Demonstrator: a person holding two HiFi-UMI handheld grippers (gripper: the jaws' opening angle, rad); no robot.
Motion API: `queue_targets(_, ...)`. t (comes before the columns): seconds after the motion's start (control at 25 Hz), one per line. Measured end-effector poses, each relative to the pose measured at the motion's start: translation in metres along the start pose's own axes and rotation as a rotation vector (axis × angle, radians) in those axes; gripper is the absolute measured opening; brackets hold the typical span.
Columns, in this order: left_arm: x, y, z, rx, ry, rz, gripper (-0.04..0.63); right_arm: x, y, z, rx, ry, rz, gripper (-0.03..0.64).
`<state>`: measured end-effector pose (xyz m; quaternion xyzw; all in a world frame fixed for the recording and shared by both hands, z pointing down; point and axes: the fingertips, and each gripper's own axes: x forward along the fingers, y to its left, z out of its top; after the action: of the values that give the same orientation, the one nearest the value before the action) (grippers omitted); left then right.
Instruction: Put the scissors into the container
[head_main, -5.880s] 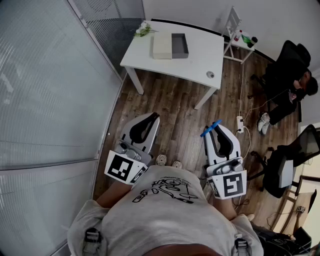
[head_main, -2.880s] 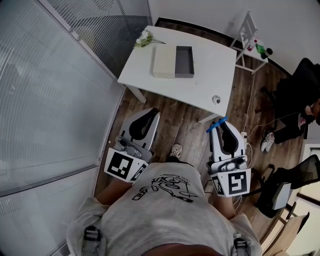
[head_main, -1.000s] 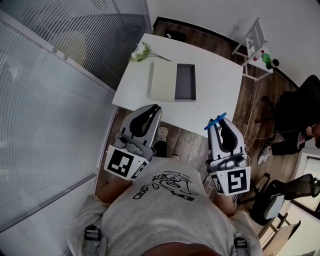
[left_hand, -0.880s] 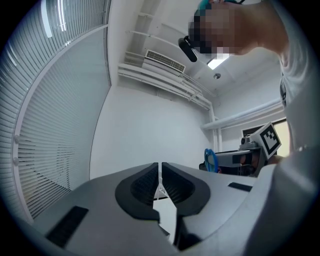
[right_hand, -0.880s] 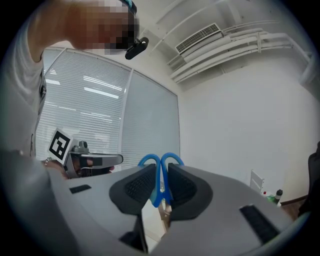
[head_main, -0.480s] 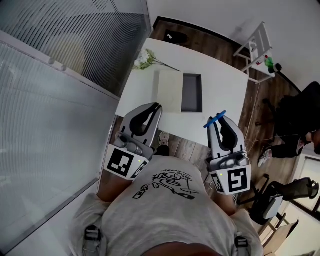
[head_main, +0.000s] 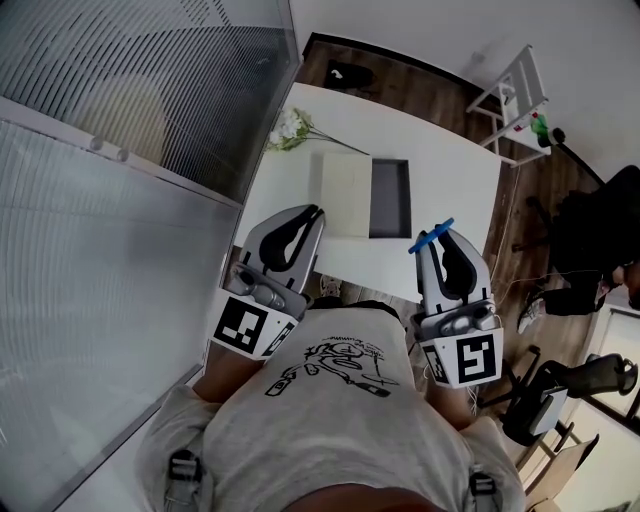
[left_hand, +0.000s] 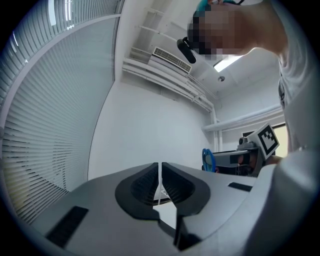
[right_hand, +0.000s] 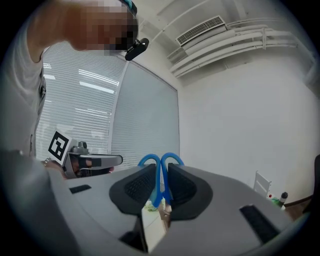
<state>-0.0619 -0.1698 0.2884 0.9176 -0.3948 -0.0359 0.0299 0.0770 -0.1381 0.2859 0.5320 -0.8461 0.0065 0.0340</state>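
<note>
— "Short of the container (head_main: 390, 198), right gripper (head_main: 441, 245) pinches the blue scissors (head_main: 430, 238); left gripper (head_main: 306, 215) is closed, empty."
— "Thin grip, though: the scissors might swivel and snag the container's rim."

Container (head_main: 390, 198) open-topped w/ lid (head_main: 346, 194) against its L side.

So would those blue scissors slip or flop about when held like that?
Probably stiff: the scissors hold their shape, blue loops standing above the right gripper. Likely light, as one narrow pinch holds them. They might pivot, being gripped only on smooth-looking blue handles.
</note>
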Motion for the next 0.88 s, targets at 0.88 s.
queue_targets(0.88,0.049,0.010,-0.004,-0.003,-0.001,-0.069,0.035,0.021,-0.035,-0.004,0.003,0.012,-0.059,0.084)
